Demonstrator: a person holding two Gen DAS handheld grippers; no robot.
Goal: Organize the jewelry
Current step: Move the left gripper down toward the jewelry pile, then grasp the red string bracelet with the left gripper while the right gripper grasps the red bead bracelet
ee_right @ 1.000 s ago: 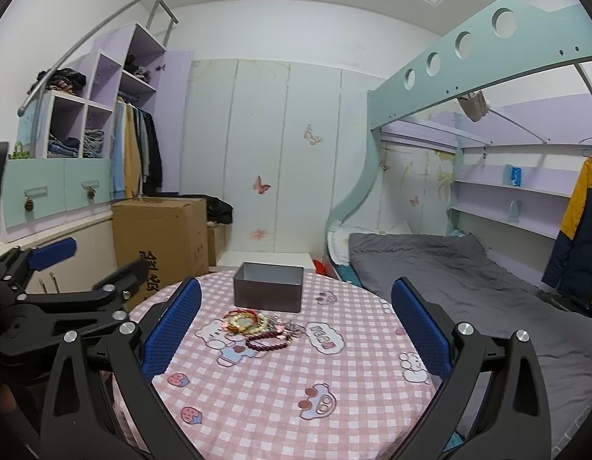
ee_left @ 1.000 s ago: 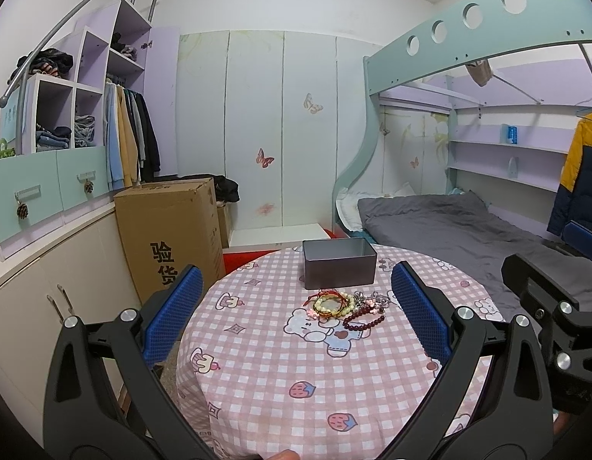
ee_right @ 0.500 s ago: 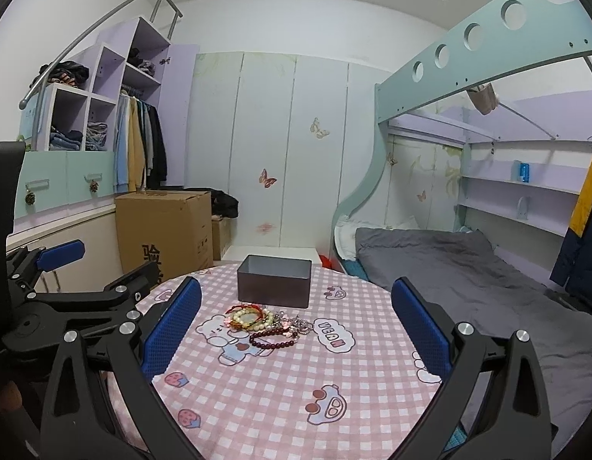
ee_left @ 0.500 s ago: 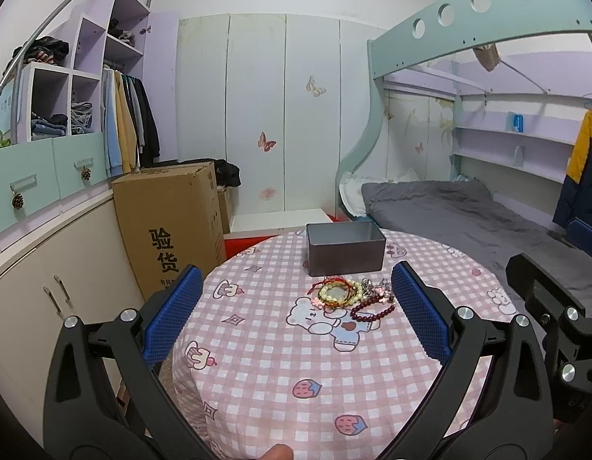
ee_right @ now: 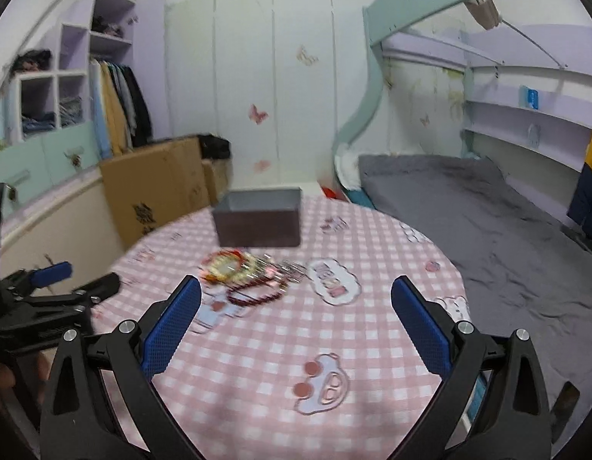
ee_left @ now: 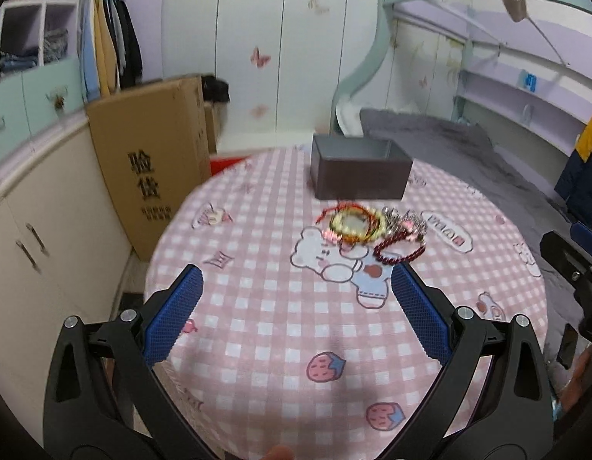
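We've got both grippers hovering over the round table (ee_left: 257, 345) with the pink checked cloth. Our left gripper (ee_left: 296, 308) is spread wide with nothing in it, and same deal for our right gripper (ee_right: 296, 312). The jewelry pile (ee_left: 372, 230) sits on the cloth, beyond the fingertips and touching neither tool: yellow and red bangles plus a dark red bead bracelet (ee_left: 399, 253). The grey box (ee_left: 359, 176) stands open-topped just behind the pile.
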